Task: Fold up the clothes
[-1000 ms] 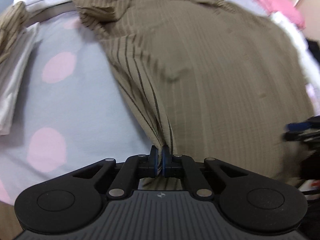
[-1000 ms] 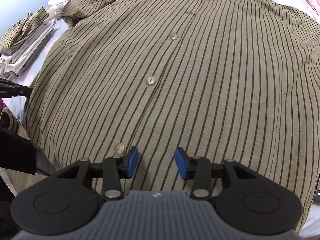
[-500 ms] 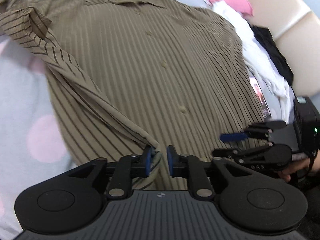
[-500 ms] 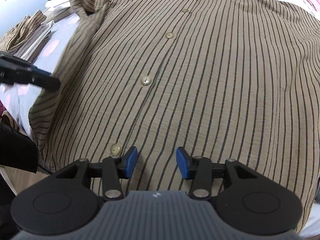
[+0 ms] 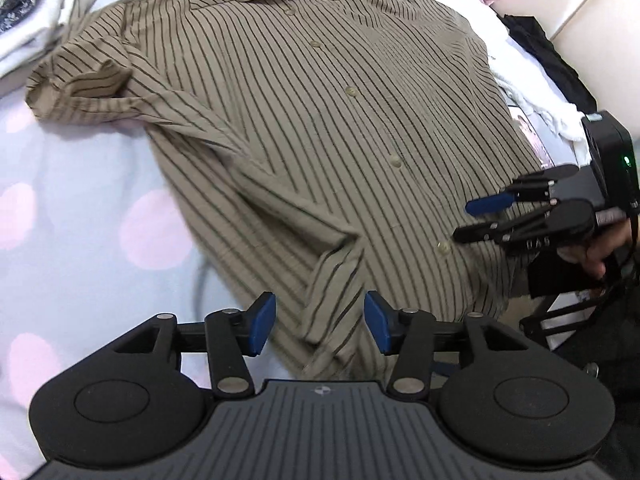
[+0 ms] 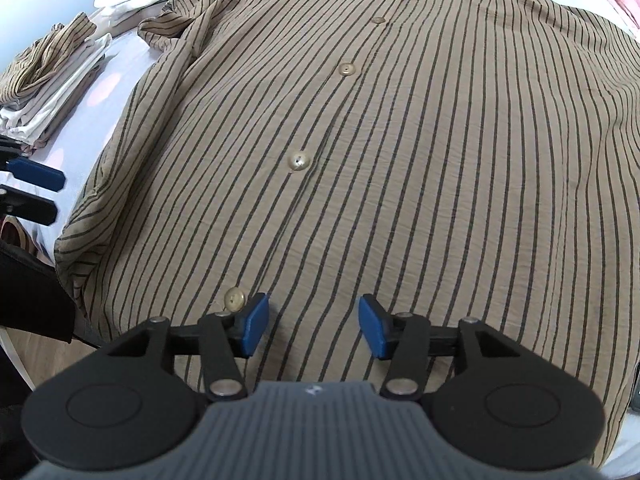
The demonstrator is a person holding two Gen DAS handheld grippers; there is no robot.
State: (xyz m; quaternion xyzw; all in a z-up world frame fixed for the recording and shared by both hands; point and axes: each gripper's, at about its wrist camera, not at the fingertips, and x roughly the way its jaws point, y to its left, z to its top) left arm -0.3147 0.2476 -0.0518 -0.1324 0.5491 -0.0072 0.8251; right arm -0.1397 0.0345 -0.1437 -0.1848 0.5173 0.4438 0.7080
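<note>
A tan button-up shirt [image 5: 320, 128] with dark stripes lies face up on a pale sheet with pink dots [image 5: 92, 216]. Its left side edge is folded in over the front, and the lower corner [image 5: 336, 304] lies crumpled. My left gripper [image 5: 319, 326] hovers over that corner with its jaws opening, the pads off the cloth. My right gripper [image 6: 311, 330] hangs above the shirt [image 6: 400, 160] hem, beside the bottom button [image 6: 235, 299], jaws opening with only flat fabric below. The right gripper [image 5: 486, 218] also shows at the right of the left wrist view.
Folded garments [image 6: 52, 80] are stacked at the far left. White, pink and black clothes [image 5: 520, 60] are piled along the right of the bed. A person's hand [image 5: 592, 252] holds the right gripper. The bed's near edge and the floor [image 6: 24, 344] are at bottom left.
My left gripper carried the shirt's side edge inward over the front, then let it go and its jaws spread. The right gripper's jaws widened slightly while it stayed in place.
</note>
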